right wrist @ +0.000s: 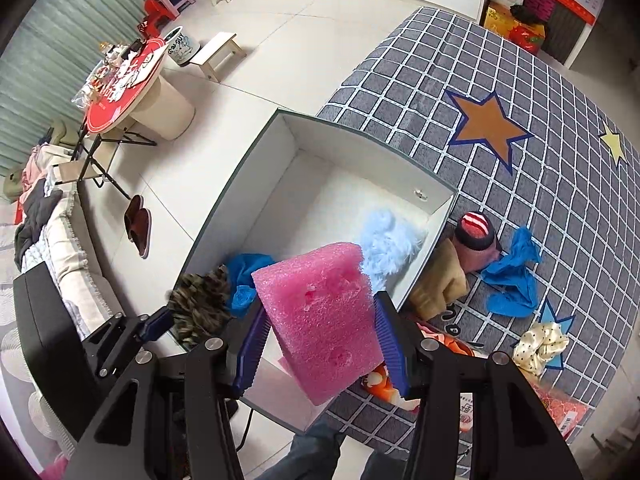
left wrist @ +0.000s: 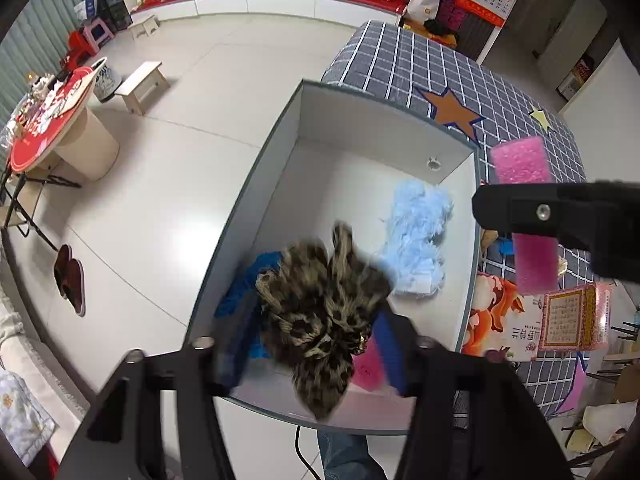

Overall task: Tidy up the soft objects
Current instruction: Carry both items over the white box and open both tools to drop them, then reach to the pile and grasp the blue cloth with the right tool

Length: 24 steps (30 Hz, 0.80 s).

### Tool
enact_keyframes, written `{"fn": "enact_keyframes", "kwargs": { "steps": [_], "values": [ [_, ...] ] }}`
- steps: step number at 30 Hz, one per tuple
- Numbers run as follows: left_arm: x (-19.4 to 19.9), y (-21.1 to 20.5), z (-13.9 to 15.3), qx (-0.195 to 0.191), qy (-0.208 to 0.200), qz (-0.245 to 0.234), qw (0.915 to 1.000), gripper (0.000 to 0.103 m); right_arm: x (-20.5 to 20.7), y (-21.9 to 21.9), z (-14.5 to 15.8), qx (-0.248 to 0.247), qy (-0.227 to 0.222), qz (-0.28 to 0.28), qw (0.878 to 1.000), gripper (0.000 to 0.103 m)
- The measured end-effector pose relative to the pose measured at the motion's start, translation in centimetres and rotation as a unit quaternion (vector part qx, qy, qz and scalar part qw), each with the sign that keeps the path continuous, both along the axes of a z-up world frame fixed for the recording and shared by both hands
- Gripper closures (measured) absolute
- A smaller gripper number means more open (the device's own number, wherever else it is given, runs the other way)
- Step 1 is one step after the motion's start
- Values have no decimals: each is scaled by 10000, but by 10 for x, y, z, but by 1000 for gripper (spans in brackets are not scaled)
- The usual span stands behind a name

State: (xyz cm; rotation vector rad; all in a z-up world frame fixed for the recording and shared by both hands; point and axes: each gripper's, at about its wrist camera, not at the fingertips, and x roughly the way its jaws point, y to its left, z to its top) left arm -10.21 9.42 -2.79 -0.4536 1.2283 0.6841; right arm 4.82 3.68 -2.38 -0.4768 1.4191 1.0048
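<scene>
A grey open box (left wrist: pixel 256 184) (right wrist: pixel 224 196) stands at the edge of a checked cloth table. In it lie a light-blue fluffy piece (left wrist: pixel 420 240) (right wrist: pixel 384 240), a blue cloth (left wrist: pixel 240 296) (right wrist: pixel 248 268) and a pink foam piece (left wrist: pixel 366 368). My left gripper (left wrist: pixel 312 356) is shut on a leopard-print furry piece (left wrist: pixel 320 320) (right wrist: pixel 200 304), held over the box's near end. My right gripper (right wrist: pixel 320 344) is shut on a pink foam block (right wrist: pixel 324 320) (left wrist: pixel 524 208), held above the box's near right corner.
On the checked cloth (right wrist: pixel 520 60) lie a tan cloth (right wrist: pixel 440 284), a striped red sock-like piece (right wrist: pixel 476 232), a blue cloth (right wrist: pixel 512 276), a cream dotted scrunchie (right wrist: pixel 540 344) and a pink printed packet (left wrist: pixel 572 316). Slippers (left wrist: pixel 70 276), stools and a round red table (left wrist: pixel 52 120) stand on the floor left.
</scene>
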Motion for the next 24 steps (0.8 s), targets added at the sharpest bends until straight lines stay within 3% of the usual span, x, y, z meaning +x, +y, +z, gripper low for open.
{"fn": "enact_keyframes", "kwargs": {
  "steps": [1,2,3,4,6,10,13,14,15,20,24],
  "values": [
    [0,0,2,9,-36,-7,10000,29,1,-1,0,19,5,-20,10000,49],
    [0,0,4,-12,-112,-14,9999,22,2,-2,1,37,2,-54,10000,42],
    [0,0,6,-34,-178,-8,9998,21,3,-2,1,59,-1,-85,9999,27],
    [0,1,6,-38,-202,0,9998,21,4,-3,2,108,0,-128,9999,21],
    [0,1,8,-4,-254,31,9997,18,7,-6,6,200,-15,-206,9996,19],
    [-2,4,13,3,-442,155,9989,0,8,-5,5,85,33,-164,9998,19],
    [-5,5,23,21,-725,194,9972,0,10,-9,3,3,73,-209,9998,19],
    [-6,4,26,32,-812,194,9965,0,11,-11,3,-26,89,-216,9997,5],
    [-7,4,30,40,-885,187,9959,0,12,-13,2,-76,113,-213,9997,0],
    [-8,3,39,67,-942,141,9954,0,25,-27,12,-195,14,-82,9998,0],
    [-3,0,42,58,-936,92,9955,0,60,-49,30,-267,-173,-148,9994,0]
  ]
}}
